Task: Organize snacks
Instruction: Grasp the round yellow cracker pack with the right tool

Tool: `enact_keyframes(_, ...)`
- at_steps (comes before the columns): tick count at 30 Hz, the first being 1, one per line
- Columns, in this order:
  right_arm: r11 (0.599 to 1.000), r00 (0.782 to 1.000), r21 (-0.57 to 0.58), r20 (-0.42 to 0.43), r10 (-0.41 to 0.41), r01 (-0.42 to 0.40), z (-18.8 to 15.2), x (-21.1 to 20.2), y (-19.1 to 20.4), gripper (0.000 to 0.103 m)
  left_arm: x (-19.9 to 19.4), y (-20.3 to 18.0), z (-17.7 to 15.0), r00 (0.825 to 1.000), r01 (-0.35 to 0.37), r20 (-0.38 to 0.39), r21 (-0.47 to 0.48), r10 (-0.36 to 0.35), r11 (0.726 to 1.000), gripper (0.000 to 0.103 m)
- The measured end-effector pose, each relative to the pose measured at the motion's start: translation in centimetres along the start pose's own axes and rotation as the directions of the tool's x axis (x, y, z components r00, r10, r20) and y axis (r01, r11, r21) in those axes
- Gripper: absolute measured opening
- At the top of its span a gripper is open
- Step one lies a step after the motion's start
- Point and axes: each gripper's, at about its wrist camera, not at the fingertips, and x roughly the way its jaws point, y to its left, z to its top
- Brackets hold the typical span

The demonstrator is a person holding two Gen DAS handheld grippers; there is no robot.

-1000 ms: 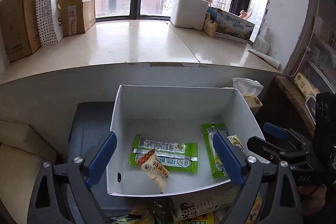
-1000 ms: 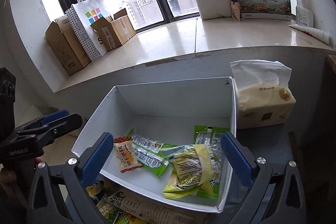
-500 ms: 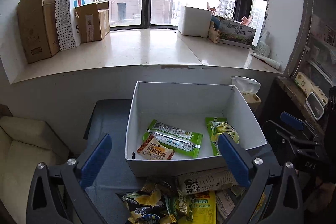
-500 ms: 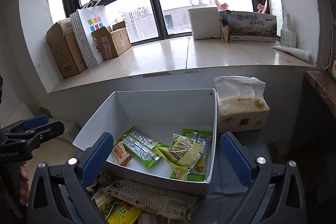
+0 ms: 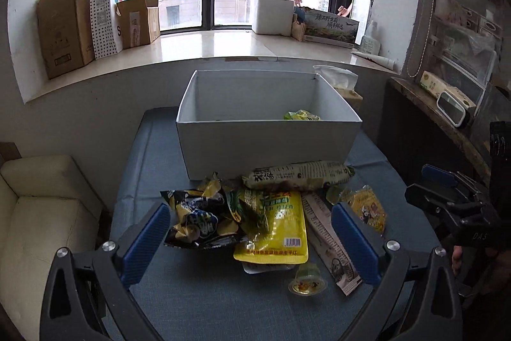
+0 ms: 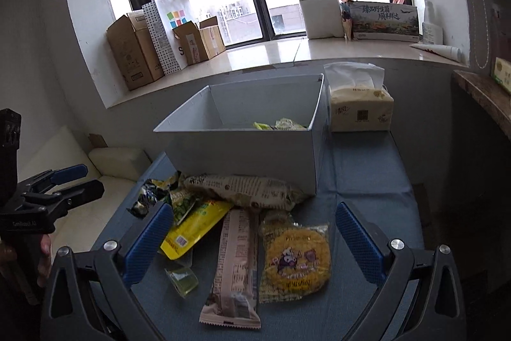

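Behind the blue-covered table (image 5: 153, 187) runs a pale window ledge (image 5: 204, 45) with cardboard boxes (image 5: 62, 27), a dotted paper bag (image 5: 107, 11) and a white block (image 5: 273, 15); a tissue pack (image 6: 359, 107) stands just beside the right wall of the white box (image 5: 265, 143), and a cream cushion (image 5: 38, 213) sits to the table's left. The box's near wall blocks the view of almost everything inside; only a crumpled yellow-green wrapper (image 5: 301, 115) pokes above it.

In front of the box lies the pile of snacks. A long beige printed packet (image 5: 297, 174) rests against the box wall. Below it a flat yellow pouch (image 5: 276, 232) overlaps a crinkled dark bag (image 5: 198, 219), with a slim pinkish bar (image 6: 236, 264), a round yellow noodle pack (image 6: 295, 258) and a small clear jelly cup (image 5: 308, 282) lying nearby on the cloth. How many packets lie under the pile cannot be told.

The left gripper (image 5: 252, 242) has just finished spreading its jaws and they stand wide apart above the pile, gripping nothing. The right gripper (image 6: 254, 245) is likewise wide apart and empty, above the bar and noodle pack. Small print on the wrappers is unreadable.
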Motion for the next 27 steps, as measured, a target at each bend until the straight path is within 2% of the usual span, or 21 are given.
enact_keyframes(4,0.996,0.995,-0.004,-0.042,-0.09,0.09,-3.5,0.4,-0.5,0.103,-0.3,-0.4,-1.8,1.0,0.014,-0.022,-0.015,-0.014,1.0,0.103)
enact_keyframes(7,0.992,0.99,-0.008,-0.046,-0.129,0.129,-4.6,0.8,-1.0,0.103,0.0,-0.5,-2.9,0.999,0.005,-0.046,-0.026,-0.006,1.0,0.103)
enact_keyframes(9,0.988,0.984,-0.032,-0.087,-0.156,0.154,-4.9,1.9,-1.3,0.103,0.6,-0.6,-3.4,0.997,0.012,-0.076,-0.024,-0.013,1.0,0.103)
enact_keyframes(16,0.983,0.974,-0.095,-0.153,-0.168,0.154,-5.0,5.5,-2.1,0.103,1.4,-1.0,-4.8,0.993,0.019,-0.115,-0.031,-0.022,0.999,0.103)
enact_keyframes(23,0.971,0.944,-0.113,-0.234,-0.234,0.213,-4.6,10.0,-3.1,0.103,1.7,-1.6,-5.0,0.992,0.021,-0.127,-0.001,-0.021,1.0,0.103)
enact_keyframes(27,0.976,0.937,-0.115,-0.277,-0.211,0.185,-4.8,11.5,-3.4,0.103,1.8,-1.4,-5.2,0.99,0.026,-0.135,-0.008,-0.027,1.0,0.103)
